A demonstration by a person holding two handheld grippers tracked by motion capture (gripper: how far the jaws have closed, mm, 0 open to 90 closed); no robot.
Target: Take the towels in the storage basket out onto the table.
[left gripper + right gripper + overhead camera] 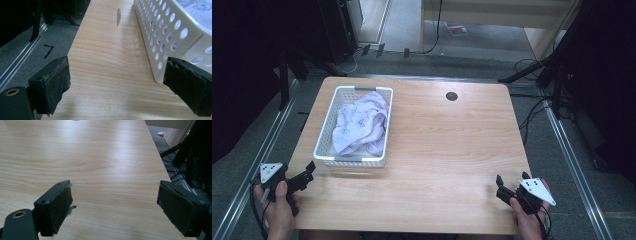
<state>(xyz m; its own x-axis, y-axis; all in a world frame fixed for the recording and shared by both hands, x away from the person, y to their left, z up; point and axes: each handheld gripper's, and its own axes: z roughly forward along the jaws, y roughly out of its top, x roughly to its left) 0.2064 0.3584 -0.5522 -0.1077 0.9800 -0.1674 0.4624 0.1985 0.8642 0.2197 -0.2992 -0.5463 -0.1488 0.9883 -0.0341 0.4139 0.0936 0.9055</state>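
A white perforated basket (325,152) stands on the left half of the wooden table (442,150), holding a crumpled lilac cloth (361,122). My left gripper (308,171) rests at the table's front left corner, just short of the basket's near wall, jaws open and empty. In the left gripper view the basket wall (160,37) runs along the right, close to the right pad (187,85). My right gripper (511,184) sits at the front right corner, open, with bare wood (112,182) between its pads.
A round grommet hole (451,96) marks the table's far side. Black stands and cables crowd the floor at the right (557,90) and far left (287,75). Metal rails (262,145) run along both sides of the table.
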